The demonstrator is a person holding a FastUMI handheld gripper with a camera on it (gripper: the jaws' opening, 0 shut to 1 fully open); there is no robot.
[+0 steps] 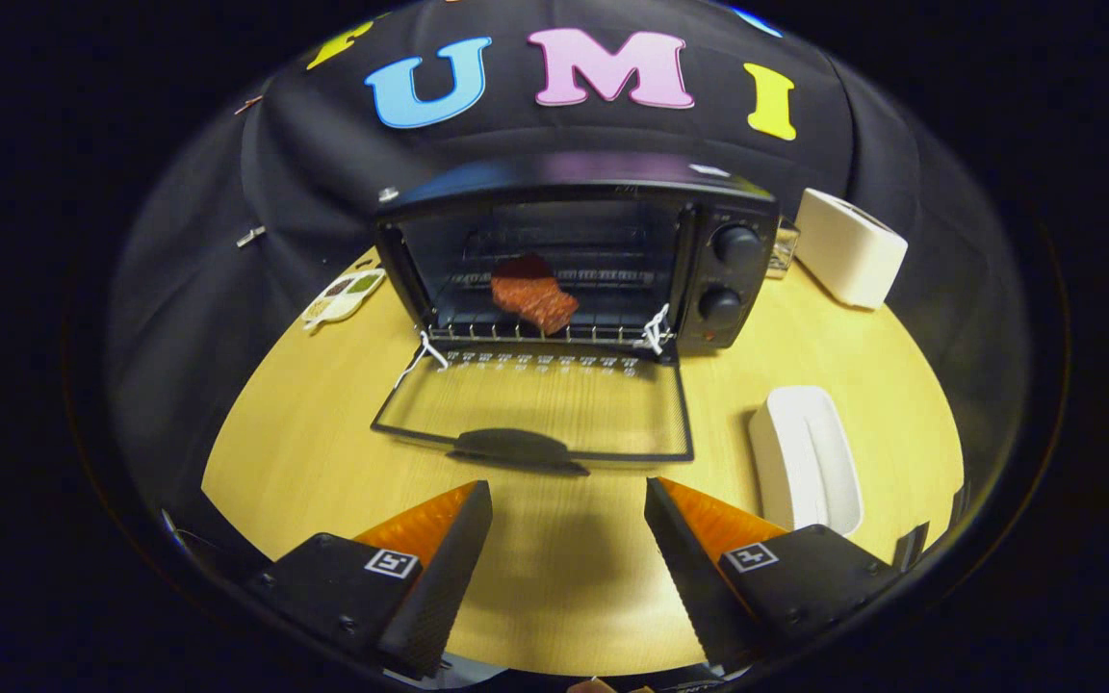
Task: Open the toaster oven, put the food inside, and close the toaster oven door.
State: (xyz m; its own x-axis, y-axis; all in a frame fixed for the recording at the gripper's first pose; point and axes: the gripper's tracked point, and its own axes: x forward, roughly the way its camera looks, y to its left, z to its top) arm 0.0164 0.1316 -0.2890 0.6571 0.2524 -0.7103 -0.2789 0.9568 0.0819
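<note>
The toaster oven [574,255] stands at twelve o'clock from the hand-held gripper [569,563], its glass door [535,409] dropped flat onto the bench [323,423] with the dark door handle [516,449] just ahead of the fingertips. The food, a reddish-brown slab of meat [533,292], already lies on the wire rack [545,332] inside, so I judge the only step left is closing the door. The gripper's fingers are spread wide apart and hold nothing, with bare wood between them. To do this well, I would bring the fingers low and forward to the handle, get under its lip or pinch it squarely in the middle, then lift in an arc about the hinge rather than pushing straight in, which could slide the whole oven backward. The white ties [653,329] at the door's hinge corners look as if they could snag, so a slow swing seems wise. A white dish [805,457] sits at two o'clock, a white box-shaped appliance [848,245] farther off beside the oven's knobs [735,245], and a small divided tray [343,295] at ten o'clock; all lie apart from the door's path.
</note>
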